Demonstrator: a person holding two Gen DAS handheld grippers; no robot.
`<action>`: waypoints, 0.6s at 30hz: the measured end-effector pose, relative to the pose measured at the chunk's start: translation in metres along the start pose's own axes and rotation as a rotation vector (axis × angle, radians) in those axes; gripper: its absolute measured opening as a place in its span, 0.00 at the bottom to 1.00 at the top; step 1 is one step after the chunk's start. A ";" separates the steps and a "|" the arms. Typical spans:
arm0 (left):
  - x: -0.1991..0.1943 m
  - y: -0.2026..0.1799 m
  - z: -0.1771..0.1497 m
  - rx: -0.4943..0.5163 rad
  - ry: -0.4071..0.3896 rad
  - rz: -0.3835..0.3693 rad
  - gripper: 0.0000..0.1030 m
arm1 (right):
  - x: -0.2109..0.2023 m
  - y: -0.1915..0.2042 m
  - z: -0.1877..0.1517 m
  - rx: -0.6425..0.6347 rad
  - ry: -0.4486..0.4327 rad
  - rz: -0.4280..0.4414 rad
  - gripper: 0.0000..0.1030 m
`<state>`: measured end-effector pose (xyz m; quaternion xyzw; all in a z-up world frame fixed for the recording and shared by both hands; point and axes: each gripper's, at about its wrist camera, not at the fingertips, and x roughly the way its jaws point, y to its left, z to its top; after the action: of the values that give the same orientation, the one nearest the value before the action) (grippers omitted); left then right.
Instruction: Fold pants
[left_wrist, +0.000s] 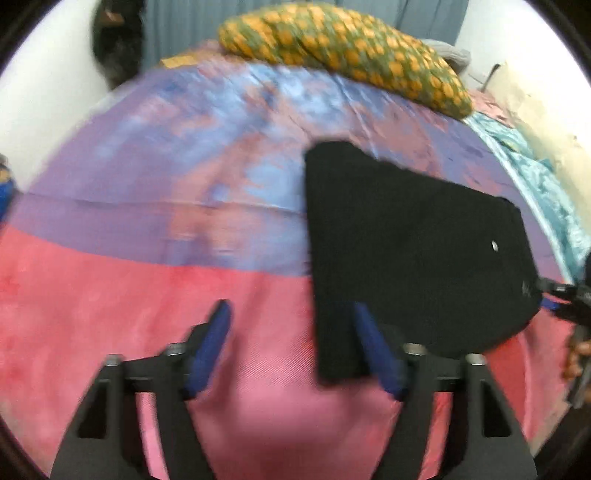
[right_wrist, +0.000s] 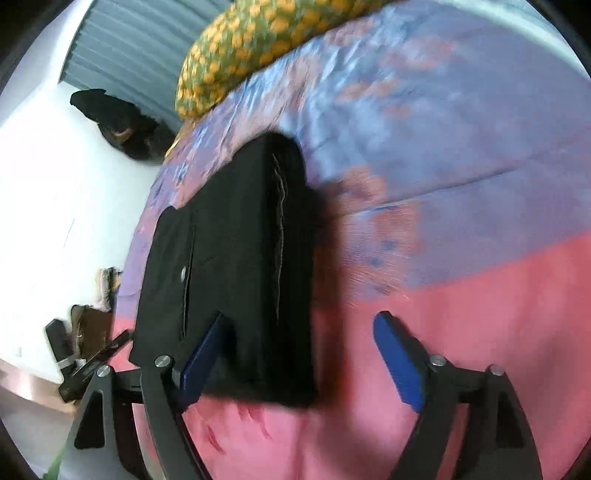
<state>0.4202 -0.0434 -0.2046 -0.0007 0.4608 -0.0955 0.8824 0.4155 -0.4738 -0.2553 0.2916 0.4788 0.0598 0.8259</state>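
Black pants lie folded into a compact stack on the pink and purple bedsheet. My left gripper is open above the sheet; its right finger hangs over the stack's near left corner. In the right wrist view the pants show a seam and a small silver button. My right gripper is open; its left finger overlaps the stack's near edge, its right finger is over bare sheet. Neither holds cloth. The right gripper's tip also shows at the left wrist view's right edge.
An orange and green patterned pillow lies at the bed's far end. Teal cloth runs along the right bed edge by the wall. In the right wrist view the bed edge drops to the floor at left, with dark objects there.
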 end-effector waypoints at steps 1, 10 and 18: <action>-0.012 -0.002 -0.004 0.004 -0.020 0.010 0.84 | -0.011 0.002 -0.005 -0.024 -0.011 -0.030 0.86; -0.104 -0.031 -0.029 0.029 -0.120 0.136 0.96 | -0.103 0.083 -0.086 -0.225 -0.185 -0.282 1.00; -0.162 -0.042 -0.061 0.062 -0.163 0.241 0.97 | -0.154 0.187 -0.177 -0.352 -0.321 -0.439 1.00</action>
<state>0.2732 -0.0522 -0.1041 0.0739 0.3814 -0.0027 0.9215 0.2212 -0.3029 -0.1040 0.0396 0.3760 -0.0846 0.9219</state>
